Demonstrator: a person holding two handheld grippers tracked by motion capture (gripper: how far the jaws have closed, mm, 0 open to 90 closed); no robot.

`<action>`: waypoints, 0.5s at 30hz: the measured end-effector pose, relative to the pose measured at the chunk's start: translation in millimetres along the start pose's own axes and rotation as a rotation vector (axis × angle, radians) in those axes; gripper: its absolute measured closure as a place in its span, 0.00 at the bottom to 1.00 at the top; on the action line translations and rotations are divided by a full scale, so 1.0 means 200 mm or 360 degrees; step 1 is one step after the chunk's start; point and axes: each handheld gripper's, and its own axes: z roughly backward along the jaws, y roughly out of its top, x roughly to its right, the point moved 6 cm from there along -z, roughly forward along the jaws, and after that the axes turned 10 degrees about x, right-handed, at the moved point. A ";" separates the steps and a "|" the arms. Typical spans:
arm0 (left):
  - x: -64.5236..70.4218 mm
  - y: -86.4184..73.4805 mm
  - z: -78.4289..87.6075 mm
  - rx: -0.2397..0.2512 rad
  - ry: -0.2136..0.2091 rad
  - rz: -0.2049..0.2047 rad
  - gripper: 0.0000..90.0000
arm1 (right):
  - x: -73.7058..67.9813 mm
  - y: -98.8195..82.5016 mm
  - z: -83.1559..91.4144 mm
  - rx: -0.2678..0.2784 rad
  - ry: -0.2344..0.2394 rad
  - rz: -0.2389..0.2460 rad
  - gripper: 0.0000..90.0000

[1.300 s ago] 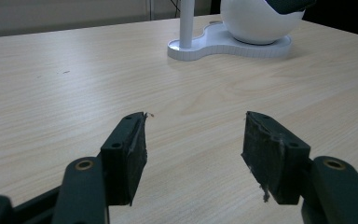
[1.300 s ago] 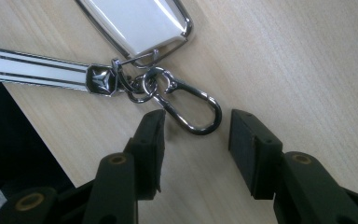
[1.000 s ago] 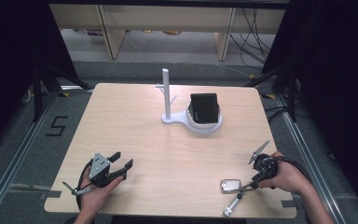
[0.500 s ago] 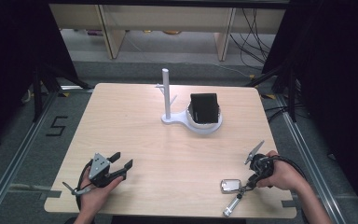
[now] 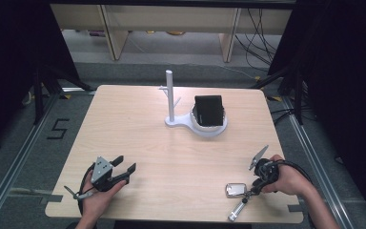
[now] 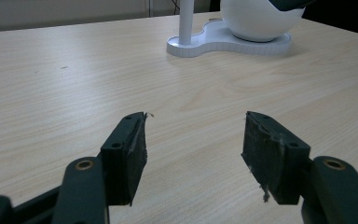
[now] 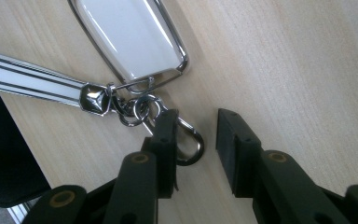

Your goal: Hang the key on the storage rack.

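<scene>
- The right gripper (image 7: 196, 140) is angled down at the near right part of the table (image 5: 181, 157), its jaws apart with a clear gap between the pads.
- Its jaws have just been opening a little; the dark clasp ring (image 7: 189, 142) of a key bunch lies in the gap, just beside the left pad.
- That pad overlaps the ring in the right gripper view; whether it truly touches the metal is hard to say, and nothing is pinched.
- The key bunch lies flat on the wood: a white chrome-rimmed key fob (image 7: 130, 37), a white striped strap (image 7: 28, 84) with a metal end, and small linked rings (image 7: 137, 112) joining them to the clasp.
- In the high view the fob (image 5: 236, 190) sits just left of the right hand (image 5: 286, 179), near the front edge of the table.
- The left gripper (image 6: 193, 140) rests low over the near left part of the table, jaws wide apart, bare wood between them.
- Far across the table stands a white stand (image 5: 190, 121) with an upright post and a round cup holding a black block (image 5: 208, 110).
</scene>
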 end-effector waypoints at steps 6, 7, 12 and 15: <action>0.00 0.00 0.00 -0.0007 0.0004 0.0000 0.43 | -0.01 -0.01 0.00 0.0012 0.0013 0.0029 0.76; 0.00 0.00 0.00 -0.0008 0.0003 0.0001 0.43 | -0.01 -0.02 0.00 -0.0018 0.0011 0.0042 0.76; 0.00 0.00 0.00 0.0000 -0.0003 0.0005 0.43 | -0.03 -0.02 0.00 -0.0035 0.0012 0.0061 0.75; 0.00 0.00 0.00 0.0003 -0.0003 0.0005 0.43 | -0.05 -0.03 0.00 -0.0051 -0.0007 0.0038 0.75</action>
